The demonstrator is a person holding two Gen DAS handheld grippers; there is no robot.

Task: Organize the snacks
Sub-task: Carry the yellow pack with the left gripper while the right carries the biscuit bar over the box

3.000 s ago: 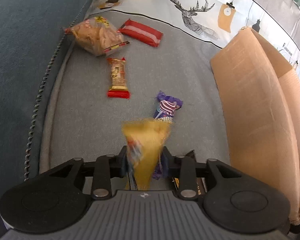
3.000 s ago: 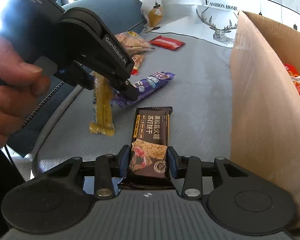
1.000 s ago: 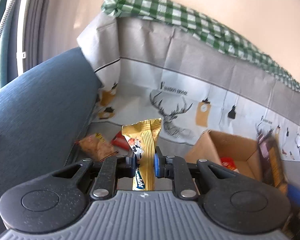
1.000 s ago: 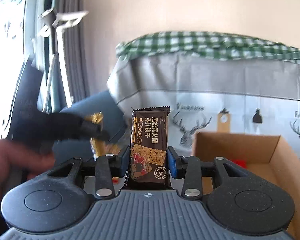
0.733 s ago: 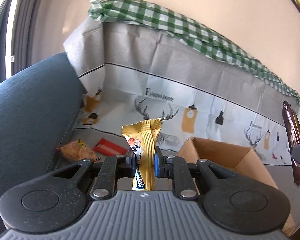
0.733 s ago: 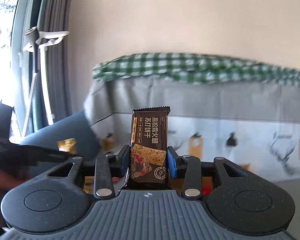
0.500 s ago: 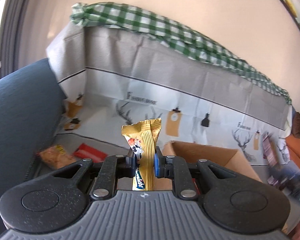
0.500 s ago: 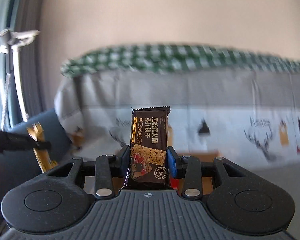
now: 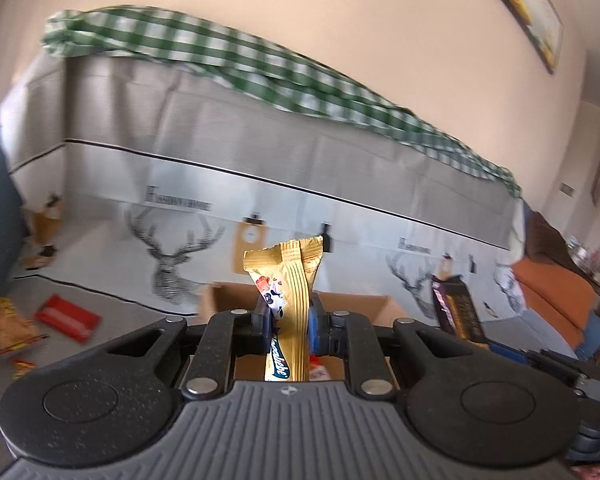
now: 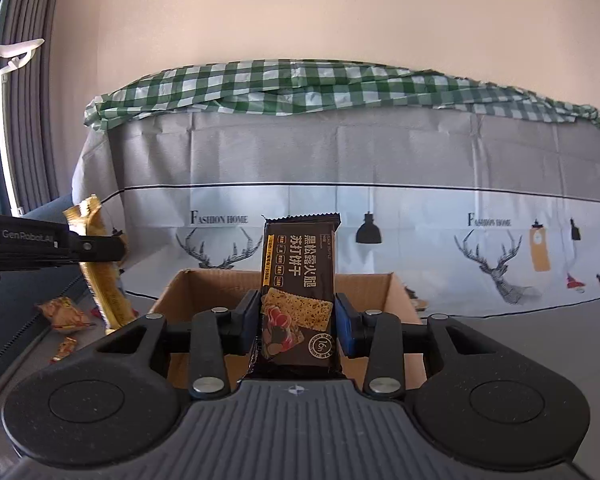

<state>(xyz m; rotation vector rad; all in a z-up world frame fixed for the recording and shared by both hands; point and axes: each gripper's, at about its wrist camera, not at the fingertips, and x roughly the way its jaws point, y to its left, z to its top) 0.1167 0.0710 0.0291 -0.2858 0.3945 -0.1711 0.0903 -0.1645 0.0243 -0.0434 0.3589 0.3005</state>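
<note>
A: Left wrist view shows a grey sofa seat [image 9: 140, 316] and a deer cloth [image 9: 340, 184] behind it, under a pink wall.

B: Where are the snacks?

A: The left gripper [image 9: 287, 320] squeezes a gold bar [image 9: 290, 300]. The right gripper [image 10: 297, 320] squeezes a dark cracker pack [image 10: 298, 280]. Both are up above the open box [image 10: 204, 284]. A red pack [image 9: 67, 317] lies far left

Gold wafer wrapper [image 9: 290, 300]; dark brown cracker packet [image 10: 298, 292]; tan cardboard box [image 10: 204, 284]; green-white checked cloth [image 10: 300, 88]; red packet [image 9: 67, 317] at nine o'clock.
</note>
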